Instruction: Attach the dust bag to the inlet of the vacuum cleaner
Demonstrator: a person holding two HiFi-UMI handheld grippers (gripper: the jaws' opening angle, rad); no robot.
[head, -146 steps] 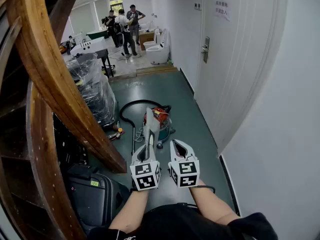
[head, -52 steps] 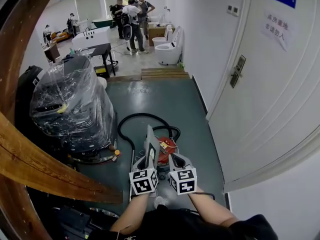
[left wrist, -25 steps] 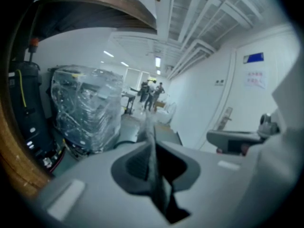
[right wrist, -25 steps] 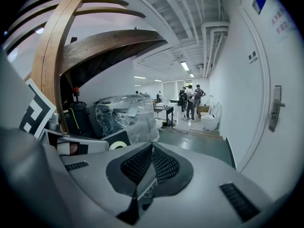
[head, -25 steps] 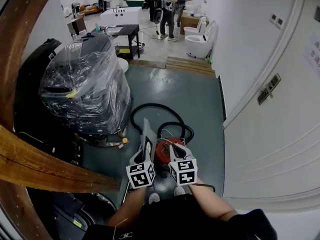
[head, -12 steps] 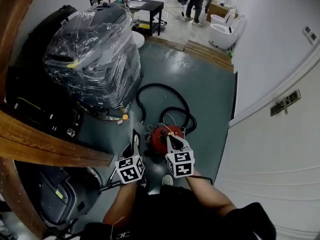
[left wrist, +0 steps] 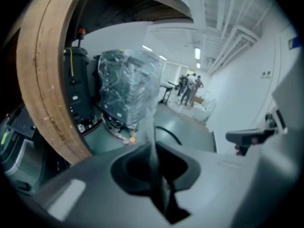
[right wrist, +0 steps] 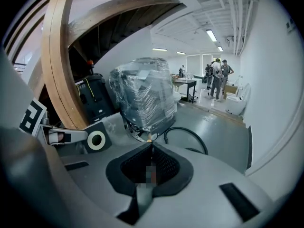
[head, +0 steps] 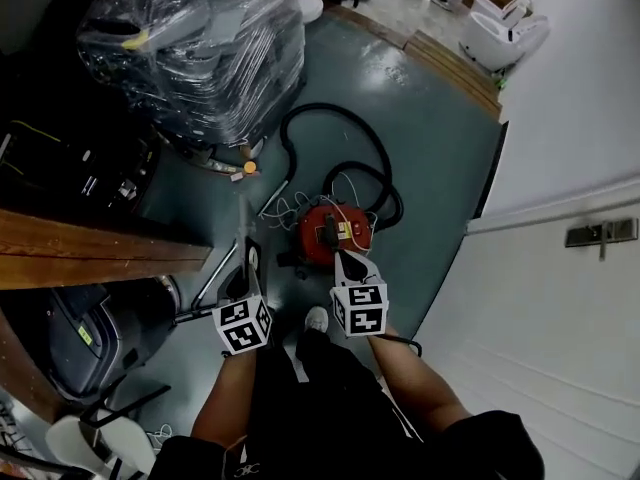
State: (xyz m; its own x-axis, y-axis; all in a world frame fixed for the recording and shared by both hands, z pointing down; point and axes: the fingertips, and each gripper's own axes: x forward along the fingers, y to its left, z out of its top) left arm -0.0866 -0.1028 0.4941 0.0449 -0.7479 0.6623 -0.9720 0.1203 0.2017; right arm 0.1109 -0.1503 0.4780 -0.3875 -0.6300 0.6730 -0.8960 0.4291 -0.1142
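Now lower the dust bag (right wrist: 107,131), pinched flat in your left gripper (head: 247,280), toward the red vacuum cleaner (head: 330,233) on the floor just ahead. Your right gripper (head: 347,265) is closed and empty, so let it steady the canister. Face the ringed collar to the inlet. Mind the black hose (head: 300,111) looped behind and the wooden beam (head: 100,253) at your left. The floor toward the wall (head: 560,118) looks open.
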